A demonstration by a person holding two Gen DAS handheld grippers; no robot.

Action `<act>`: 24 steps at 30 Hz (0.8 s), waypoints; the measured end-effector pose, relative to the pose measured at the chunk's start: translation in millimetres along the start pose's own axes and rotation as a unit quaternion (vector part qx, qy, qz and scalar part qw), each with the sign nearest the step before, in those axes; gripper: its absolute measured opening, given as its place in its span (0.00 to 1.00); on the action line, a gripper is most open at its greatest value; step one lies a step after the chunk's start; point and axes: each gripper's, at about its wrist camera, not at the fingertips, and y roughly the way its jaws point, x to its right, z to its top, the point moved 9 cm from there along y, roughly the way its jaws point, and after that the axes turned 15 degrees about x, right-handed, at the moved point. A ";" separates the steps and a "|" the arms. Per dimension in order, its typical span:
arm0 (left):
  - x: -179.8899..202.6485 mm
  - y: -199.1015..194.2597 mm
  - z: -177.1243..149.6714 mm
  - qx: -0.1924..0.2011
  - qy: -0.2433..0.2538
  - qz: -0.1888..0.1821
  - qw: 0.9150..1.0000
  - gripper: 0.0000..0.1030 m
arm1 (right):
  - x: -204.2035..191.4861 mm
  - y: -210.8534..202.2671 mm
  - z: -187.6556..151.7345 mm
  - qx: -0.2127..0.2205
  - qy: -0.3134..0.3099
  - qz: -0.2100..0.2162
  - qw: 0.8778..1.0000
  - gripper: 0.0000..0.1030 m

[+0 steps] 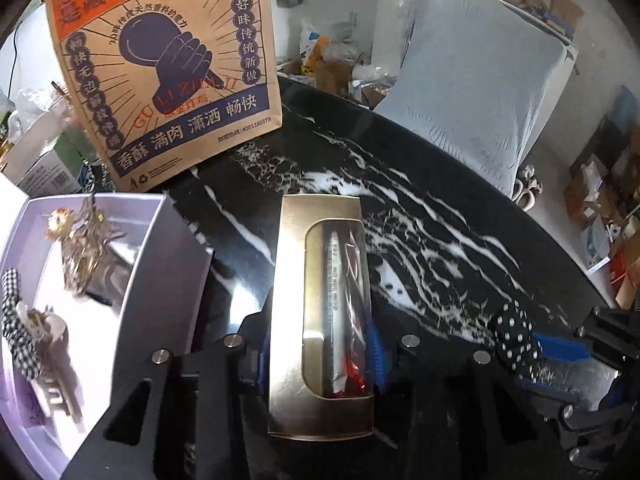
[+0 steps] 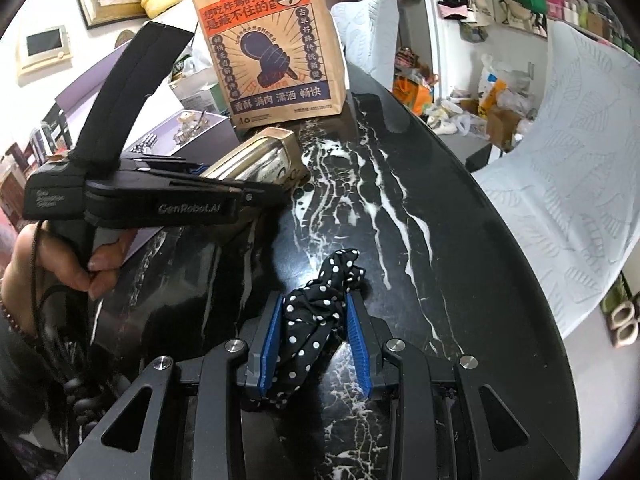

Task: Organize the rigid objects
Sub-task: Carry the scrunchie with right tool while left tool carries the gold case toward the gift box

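At the far left of the left wrist view, an open lilac box [image 1: 148,248] sits on a black desk [image 1: 440,216] veined with white marble streaks. Inside the box lie a gold tangle of hair ornaments [image 1: 82,240] and a black-and-white checked hair clip [image 1: 20,320]. Behind the box, a tall brown paper takeaway bag [image 1: 160,68] stands upright, printed with a dark fist holding a drumstick. At the centre, the left claw [image 1: 320,356] pinches a long gold box [image 1: 318,312] across its width, its blue pads pressed against both long sides. The gold box has a clear window showing a white tube and something red inside, and its far end points toward the paper bag. From the right wrist view, a person's hand [image 2: 60,264] grips the handle of that left claw, and the gold box looks tilted, with its far end resting low on the desk, just beside the lilac box. To the right, the right claw [image 2: 316,344] is closed on a black scrunchie with white polka dots [image 2: 316,312], bunched between its blue pads just above the desk. A pale blue quilted cushion [image 1: 472,92] leans past the desk's far right edge.
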 end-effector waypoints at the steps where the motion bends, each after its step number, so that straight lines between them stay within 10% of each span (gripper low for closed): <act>1: -0.2 -3.6 -2.9 -0.002 -0.003 0.000 1.000 0.36 | -0.3 0.6 0.0 0.000 -0.002 -0.001 1.000 0.29; 24: -18.8 -103.7 -93.1 -0.005 -0.063 0.009 0.998 0.36 | -63.2 -10.9 -28.3 -0.018 -0.064 0.015 0.998 0.28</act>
